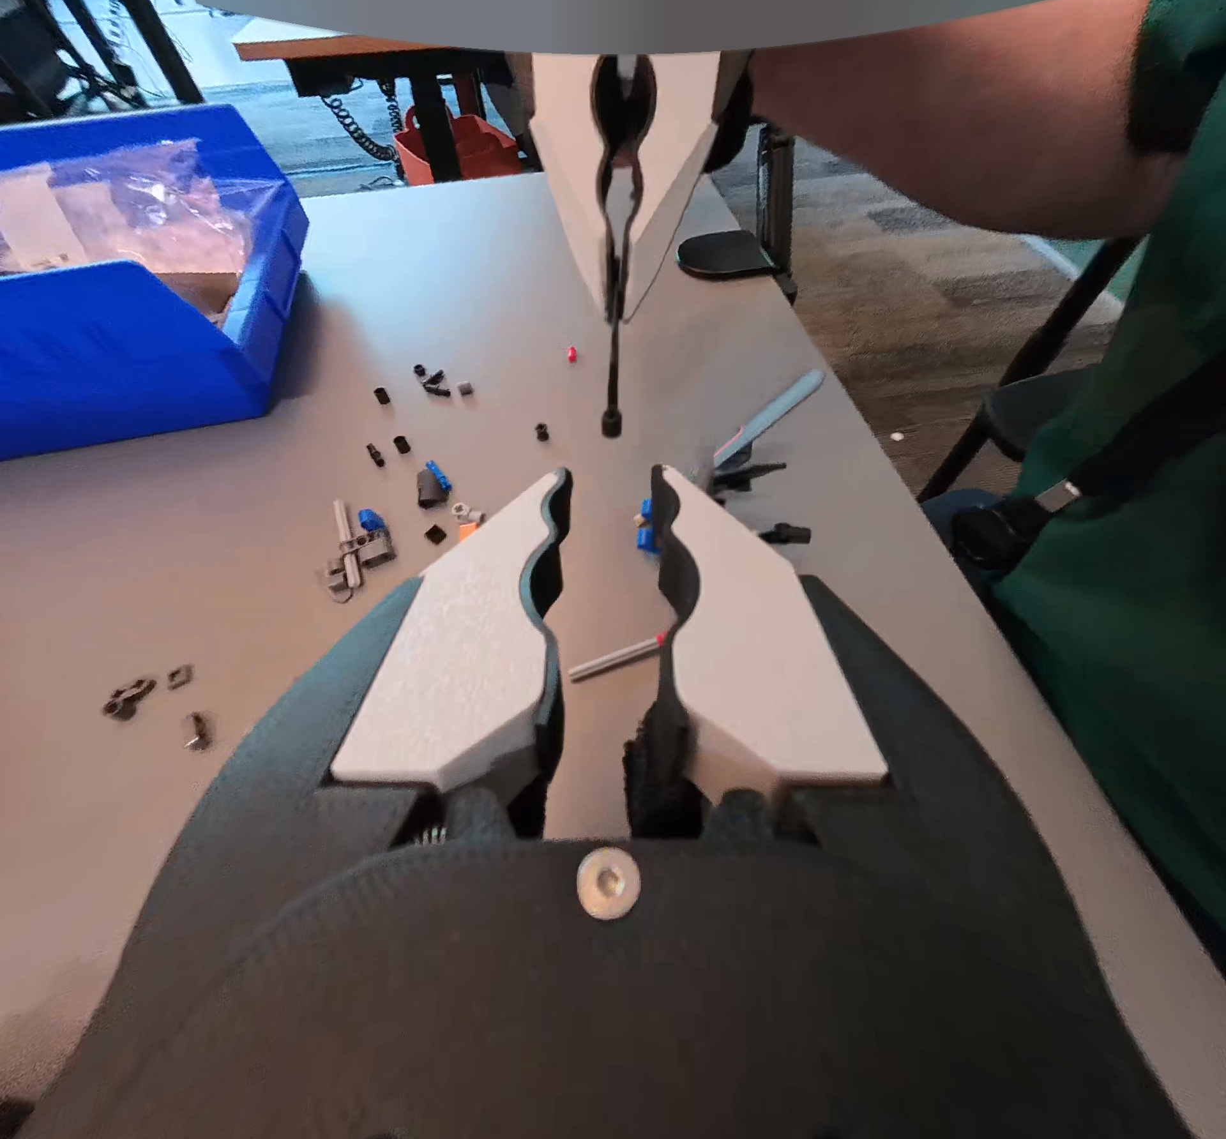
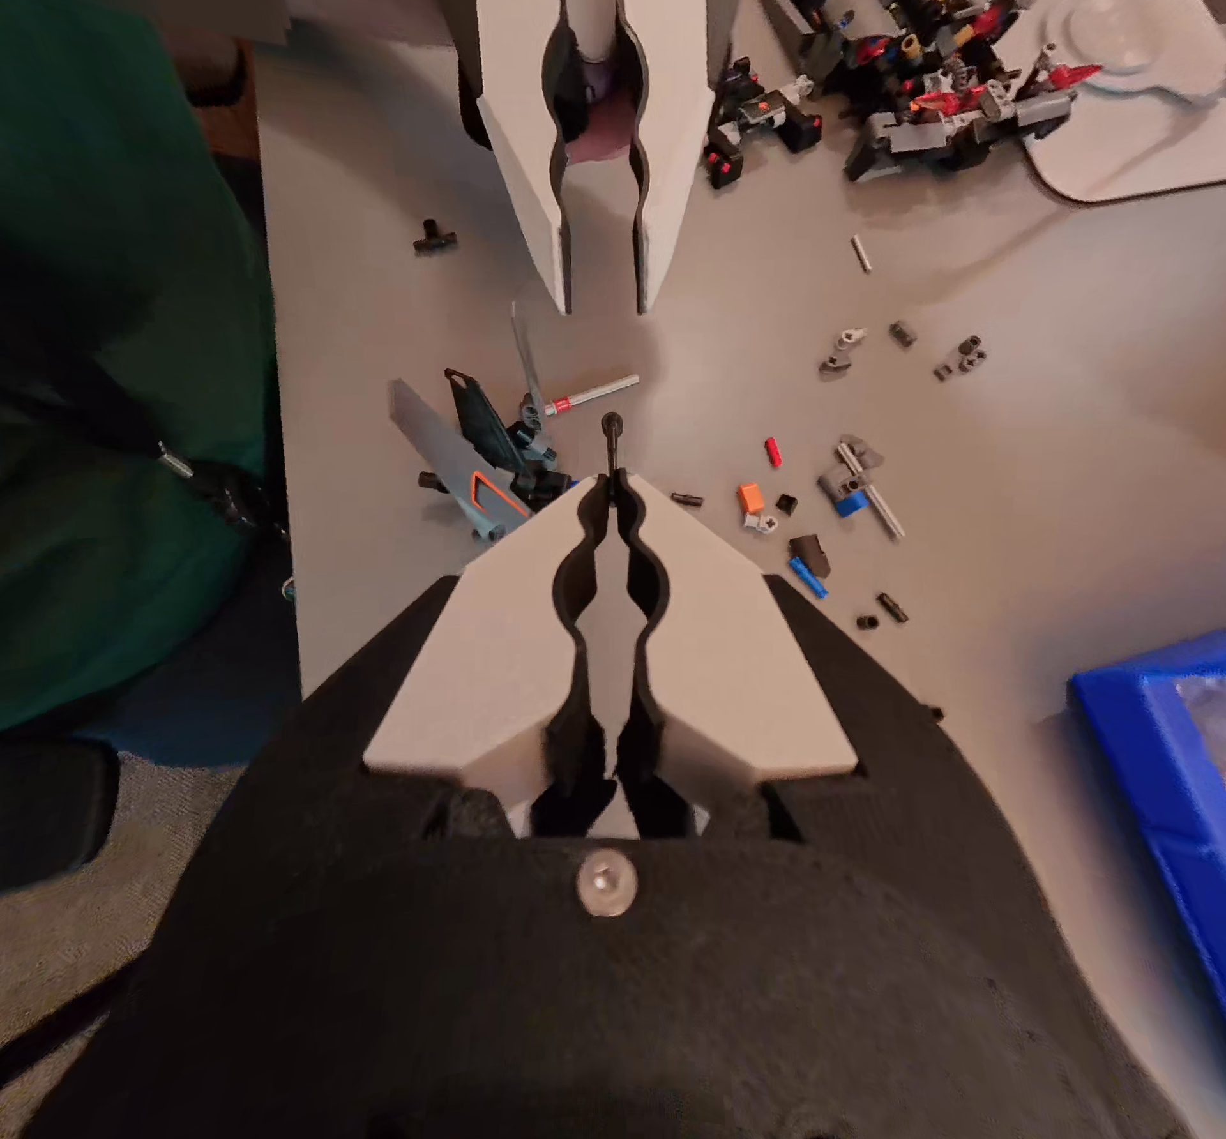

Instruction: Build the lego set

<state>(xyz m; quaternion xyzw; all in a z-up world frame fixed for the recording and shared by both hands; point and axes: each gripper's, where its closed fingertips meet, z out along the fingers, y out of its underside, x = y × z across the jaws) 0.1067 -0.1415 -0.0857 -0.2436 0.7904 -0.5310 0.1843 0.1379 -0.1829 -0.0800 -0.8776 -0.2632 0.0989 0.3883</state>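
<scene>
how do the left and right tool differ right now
The right tool is shut on a thin black axle that carries a small bush at its far end; the left tool is open and holds nothing. The right tool hangs raised with the axle pointing down toward the table; the left faces it, low over loose pieces. Both have white fingers with wavy black pads.

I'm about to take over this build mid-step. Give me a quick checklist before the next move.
1. Right tool clamped on the black axle: ok.
2. Bush on the axle's far end: ok, seated.
3. Left tool open and empty: ok.
4. Axle clear of the table: cannot tell.
5. Grey axle with red end lying free beside the left tool: ok.
6. Partly built model within reach: cannot tell.
</scene>
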